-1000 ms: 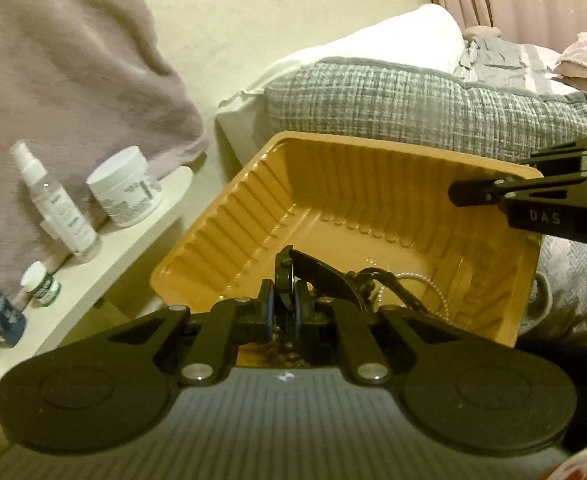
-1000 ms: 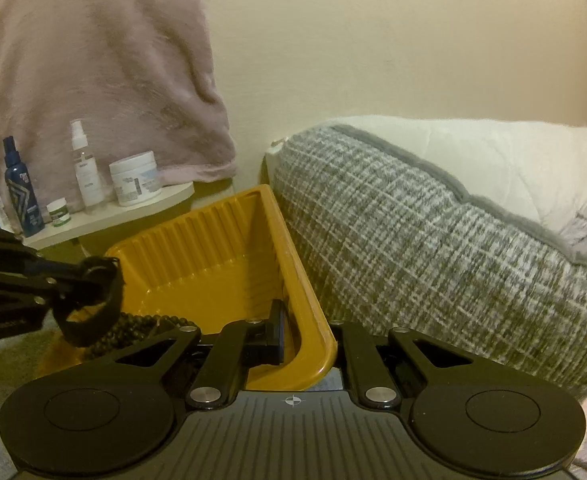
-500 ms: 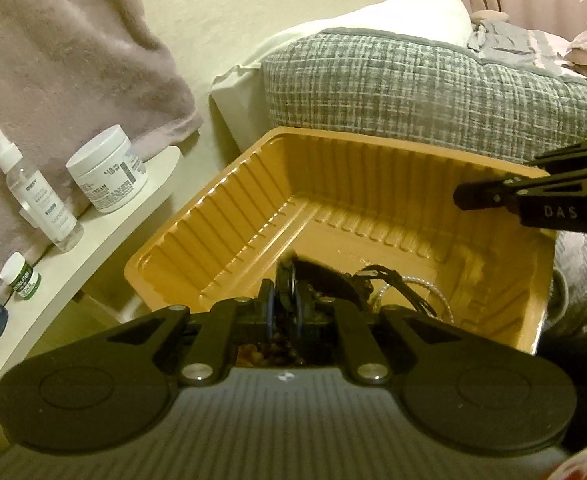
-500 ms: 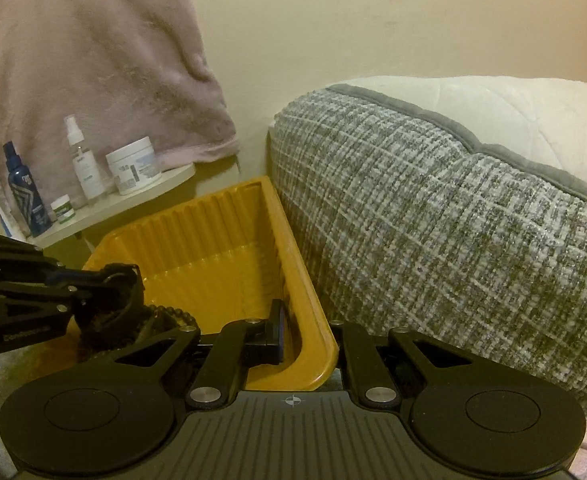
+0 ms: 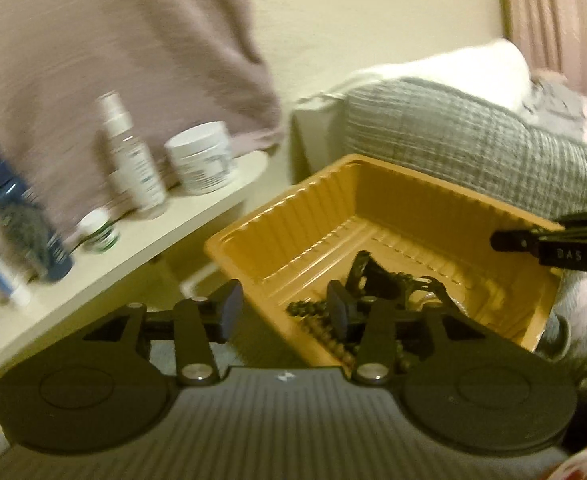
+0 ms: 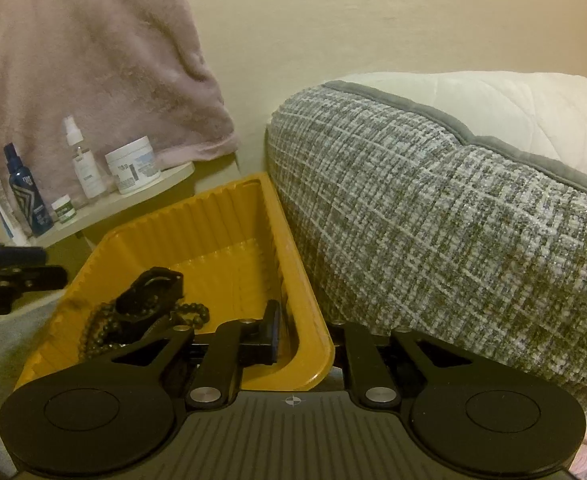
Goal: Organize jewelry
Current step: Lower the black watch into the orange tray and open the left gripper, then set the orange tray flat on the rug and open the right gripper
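An orange ribbed plastic tray [image 5: 293, 216] [image 6: 229, 220] holds a dark bead necklace [image 5: 309, 310] [image 6: 189, 314] and a black strap piece [image 5: 373, 276] [image 6: 149, 292] lying on top of it. My left gripper [image 5: 283, 312] is open and its jaws are opening. One finger is outside the tray's near-left wall and the other is inside over the beads, and neither presses on anything. My right gripper [image 6: 305, 334] straddles the tray's right wall near the corner. Its jaws are opening a little, and the finger beyond the rim is hidden. The left wrist view is blurred.
A cream shelf [image 6: 141, 196] left of the tray carries a white jar [image 6: 133, 166], a spray bottle [image 6: 83, 164], a blue bottle [image 6: 25, 196] and a small pot. A grey woven cushion [image 6: 433, 232] presses against the tray's right side. A pink towel [image 6: 93, 60] hangs above the shelf.
The left gripper opened and let go of the black strap piece, which now lies in the tray, and it swung to the left. The right gripper's inner finger eased slightly off the tray wall.
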